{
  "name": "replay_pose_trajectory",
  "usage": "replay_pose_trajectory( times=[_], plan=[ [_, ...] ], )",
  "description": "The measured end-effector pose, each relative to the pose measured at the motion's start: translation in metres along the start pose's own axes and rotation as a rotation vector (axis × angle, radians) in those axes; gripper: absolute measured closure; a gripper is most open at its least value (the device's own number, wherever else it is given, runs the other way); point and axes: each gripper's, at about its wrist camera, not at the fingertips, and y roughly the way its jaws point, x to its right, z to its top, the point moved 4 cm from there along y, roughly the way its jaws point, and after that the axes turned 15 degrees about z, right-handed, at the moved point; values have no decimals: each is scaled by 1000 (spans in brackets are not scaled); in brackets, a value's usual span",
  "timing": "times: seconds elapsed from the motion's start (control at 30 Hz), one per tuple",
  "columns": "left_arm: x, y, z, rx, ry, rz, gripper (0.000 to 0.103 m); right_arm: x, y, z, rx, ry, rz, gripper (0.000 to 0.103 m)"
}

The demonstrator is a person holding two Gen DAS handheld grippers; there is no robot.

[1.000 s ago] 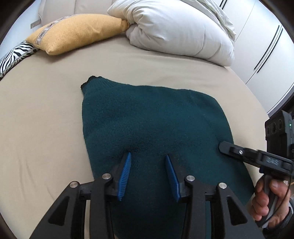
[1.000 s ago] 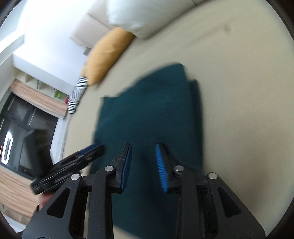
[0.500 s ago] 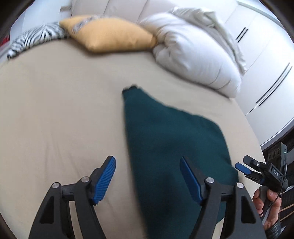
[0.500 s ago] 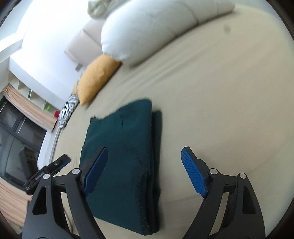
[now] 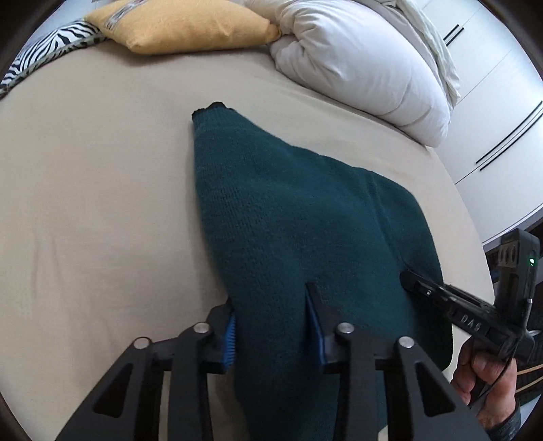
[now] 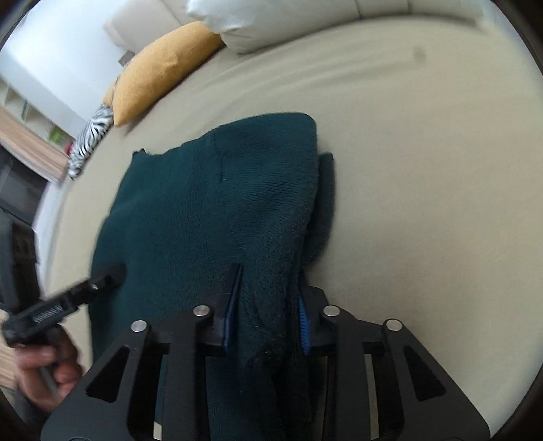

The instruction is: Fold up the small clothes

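Both claws are closing on the near edge of the same garment. Left gripper [image 5: 273, 320] has its blue pads either side of a raised fold of the dark green knitted sweater [image 5: 298, 230], the cloth bunched between the jaws and touching both pads. Right gripper [image 6: 266, 305] does likewise at the sweater's [image 6: 210, 210] other near corner, with a thick gathered fold filling the gap between its pads.

Ahead of the left claw the sweater spreads away in a rough triangle, narrowing to a dark-edged tip at its far end. To that claw's right the other gripper's black body [image 5: 475, 315] reaches onto the cloth, carried by the person's right hand [image 5: 485, 383]. From the right claw, the sweater lies folded, with a second layer showing as a narrow strip along its right side. To this claw's left, the left hand [image 6: 44, 366] carries the other tool.

Under everything is the beige bed sheet [image 5: 101, 203]. Well beyond the sweater sit a mustard cushion [image 5: 183, 25], a zebra-striped cushion [image 5: 44, 44] to its left and white pillows [image 5: 366, 64] to its right. White wardrobe doors [image 5: 492, 112] stand far right.
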Motion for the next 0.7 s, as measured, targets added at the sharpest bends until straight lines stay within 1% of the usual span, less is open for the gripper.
replay_pose_trajectory(
  times=[0.07, 0.1, 0.13, 0.2, 0.3, 0.33, 0.4, 0.53, 0.6, 0.7],
  plan=[
    [-1, -14, -4, 15, 13, 21, 70, -26, -3, -4, 7, -110, -126, 82],
    [-3, -23, -7, 26, 21, 35, 70, -39, -5, -6, 13, -149, -161, 83],
    [-7, -37, -12, 47, 38, 51, 70, -52, -8, -8, 22, -179, -176, 83],
    [-16, -59, -19, 76, 55, 69, 70, -83, -18, -17, 43, -238, -177, 84],
    [-43, -100, -38, 111, 70, 89, 70, -132, -29, -36, 60, -331, -173, 84],
    [-53, -113, -46, 121, 77, 97, 70, -148, -33, -44, 66, -354, -166, 84],
    [-71, -134, -60, 133, 82, 112, 70, -180, -39, -61, 78, -376, -118, 84],
    [-111, -170, -93, 157, 76, 135, 70, -225, -43, -92, 78, -384, -27, 84],
    [-130, -181, -107, 158, 66, 150, 70, -248, -34, -108, 63, -392, 10, 84],
    [-152, -187, -130, 146, 46, 156, 70, -277, -21, -132, 37, -416, 49, 84]
  ],
)
